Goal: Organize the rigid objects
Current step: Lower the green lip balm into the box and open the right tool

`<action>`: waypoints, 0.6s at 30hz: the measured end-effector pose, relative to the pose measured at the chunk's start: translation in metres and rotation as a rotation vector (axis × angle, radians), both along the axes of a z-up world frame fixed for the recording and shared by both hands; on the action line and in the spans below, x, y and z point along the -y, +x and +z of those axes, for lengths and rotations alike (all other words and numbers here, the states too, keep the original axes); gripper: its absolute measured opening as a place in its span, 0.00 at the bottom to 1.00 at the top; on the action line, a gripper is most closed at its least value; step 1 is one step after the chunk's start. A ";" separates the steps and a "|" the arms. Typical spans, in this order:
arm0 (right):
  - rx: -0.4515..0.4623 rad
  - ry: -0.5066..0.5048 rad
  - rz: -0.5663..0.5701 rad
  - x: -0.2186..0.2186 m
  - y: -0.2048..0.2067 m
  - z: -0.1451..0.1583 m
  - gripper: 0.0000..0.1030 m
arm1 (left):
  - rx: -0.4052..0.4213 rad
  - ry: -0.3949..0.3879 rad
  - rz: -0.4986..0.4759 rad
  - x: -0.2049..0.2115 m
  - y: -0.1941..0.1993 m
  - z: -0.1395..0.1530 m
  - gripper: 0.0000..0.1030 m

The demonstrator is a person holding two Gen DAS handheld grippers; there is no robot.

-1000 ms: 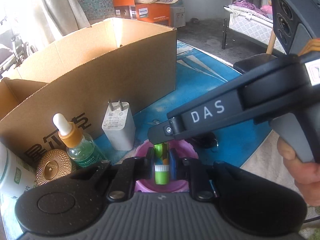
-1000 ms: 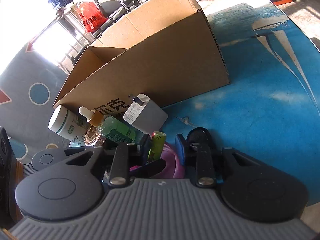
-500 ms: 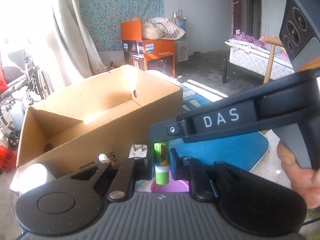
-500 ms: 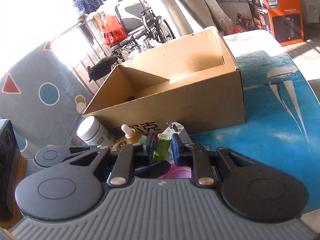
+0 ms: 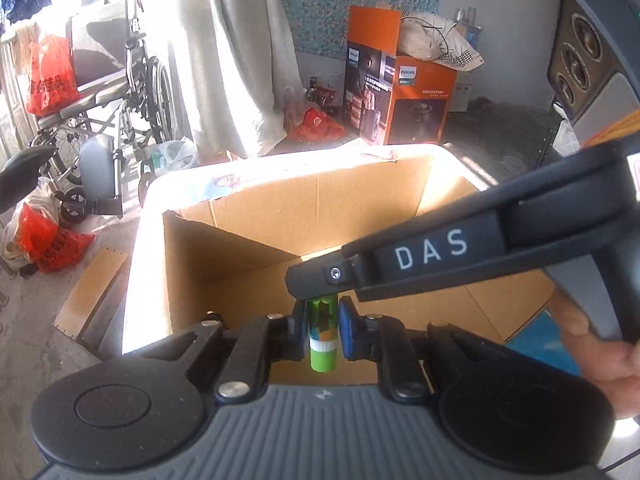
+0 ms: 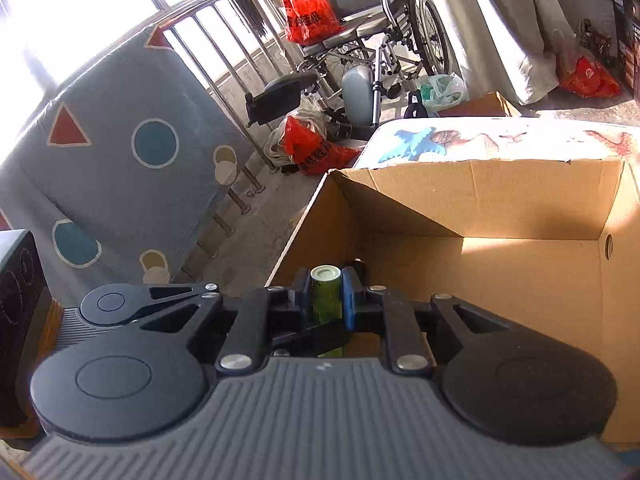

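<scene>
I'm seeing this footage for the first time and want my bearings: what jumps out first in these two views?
Both grippers are shut on the same small green tube: the left gripper holds its lower part, and the right gripper holds it near the top. Right behind it gapes a big open cardboard box, sunlit inside. Beyond, a wheelchair with a red bag on its seat stands by the bright window.

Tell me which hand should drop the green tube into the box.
Left gripper, probably: its fingers clamp the green tube over the open box, while the right gripper pinches only its end.
</scene>
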State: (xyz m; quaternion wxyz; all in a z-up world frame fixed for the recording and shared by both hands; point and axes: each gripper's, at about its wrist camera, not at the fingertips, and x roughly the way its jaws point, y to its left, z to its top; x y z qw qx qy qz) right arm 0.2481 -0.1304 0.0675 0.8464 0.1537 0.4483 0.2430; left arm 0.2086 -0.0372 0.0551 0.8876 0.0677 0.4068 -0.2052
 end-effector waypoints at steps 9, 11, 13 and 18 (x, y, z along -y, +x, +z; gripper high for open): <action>-0.258 -0.042 0.029 -0.030 0.086 -0.077 0.14 | -0.205 0.004 0.073 -0.038 0.053 -0.044 0.17; -0.276 -0.058 0.042 -0.037 0.098 -0.087 0.14 | -0.195 0.017 0.073 -0.038 0.053 -0.042 0.21; -0.290 -0.054 0.054 -0.045 0.108 -0.095 0.16 | -0.183 0.033 0.070 -0.035 0.050 -0.038 0.26; -0.280 -0.016 0.024 -0.048 0.122 -0.102 0.23 | -0.146 0.029 0.075 -0.033 0.044 -0.026 0.31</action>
